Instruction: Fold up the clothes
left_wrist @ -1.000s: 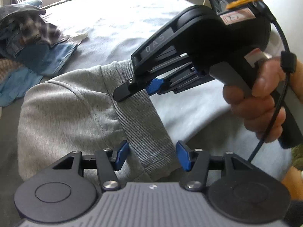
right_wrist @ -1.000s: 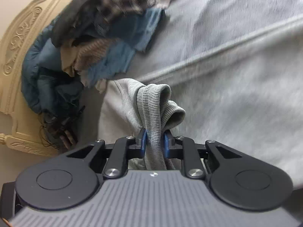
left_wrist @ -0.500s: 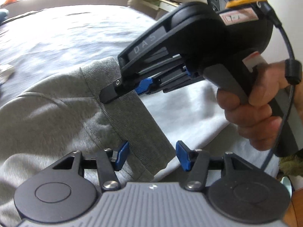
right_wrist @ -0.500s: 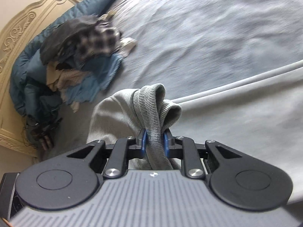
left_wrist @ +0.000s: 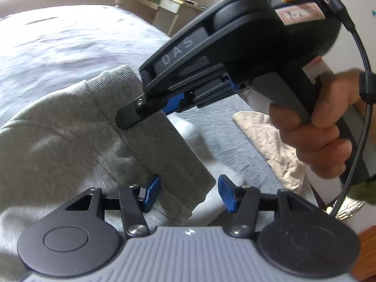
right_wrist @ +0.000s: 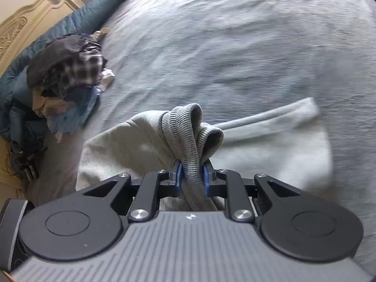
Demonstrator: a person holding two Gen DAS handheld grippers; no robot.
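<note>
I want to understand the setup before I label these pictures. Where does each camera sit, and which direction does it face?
Left wrist: on the left gripper, facing down over the bed; the ribbed hem lies between its open fingers; the right gripper and hand show.
Right wrist: on the right gripper, facing down toward the clothes pile by the headboard; its fingers pinch the hem.
Shared: grey sweatshirt, bed.
</note>
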